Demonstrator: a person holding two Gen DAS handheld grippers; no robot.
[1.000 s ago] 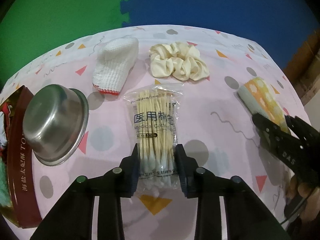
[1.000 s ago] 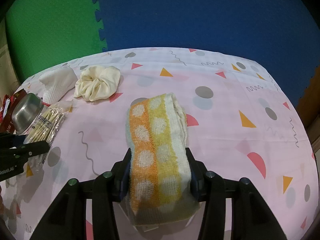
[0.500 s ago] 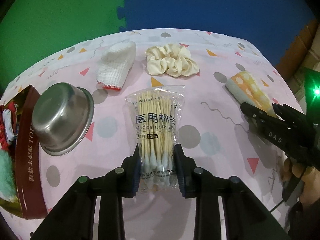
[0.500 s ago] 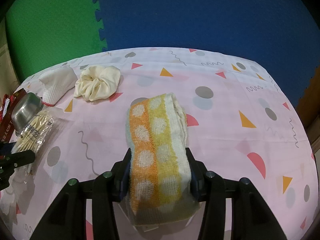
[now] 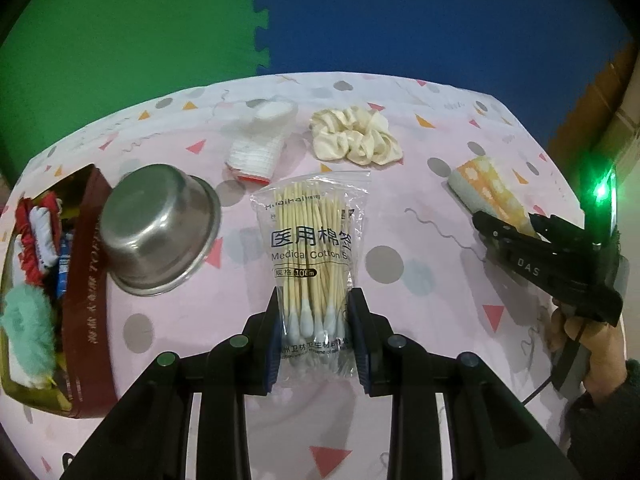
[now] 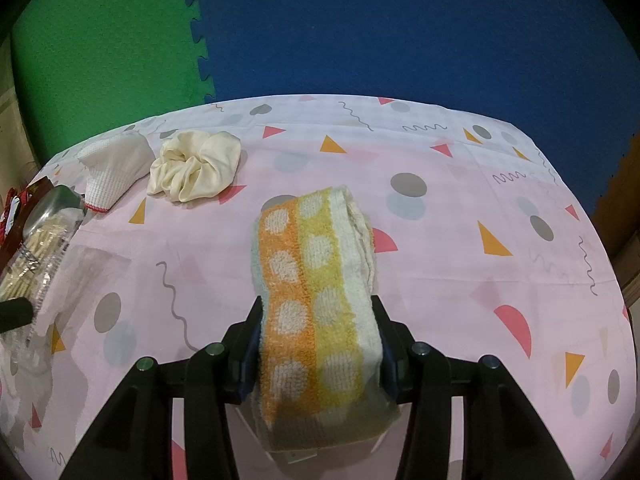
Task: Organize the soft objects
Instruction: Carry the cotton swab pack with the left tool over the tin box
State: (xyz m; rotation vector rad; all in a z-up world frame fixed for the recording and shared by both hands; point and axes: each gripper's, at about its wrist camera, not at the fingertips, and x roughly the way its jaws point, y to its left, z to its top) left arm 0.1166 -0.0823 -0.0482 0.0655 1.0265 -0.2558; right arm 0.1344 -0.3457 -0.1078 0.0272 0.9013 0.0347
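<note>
My left gripper (image 5: 316, 340) is shut on the lower end of a clear bag of cotton swabs (image 5: 312, 248), held above the pink patterned tablecloth (image 5: 400, 320). My right gripper (image 6: 318, 344) is shut on a folded orange, yellow and white towel (image 6: 316, 280) that lies on the cloth; the same towel (image 5: 488, 190) and right gripper (image 5: 516, 224) show at the right of the left wrist view. A cream scrunchie (image 5: 354, 142) and a white knitted glove with a red cuff (image 5: 260, 144) lie further back.
A steel bowl (image 5: 156, 228) sits tilted at the left, leaning on a dark red box (image 5: 86, 292) that holds several soft items. Green and blue foam mats (image 5: 256, 20) lie beyond the table edge. A person's hand (image 5: 588, 344) holds the right gripper.
My left gripper has lifted and drawn back with the bag of swabs, so the bowl, red box and far objects sit further away. The right gripper and towel have stayed still.
</note>
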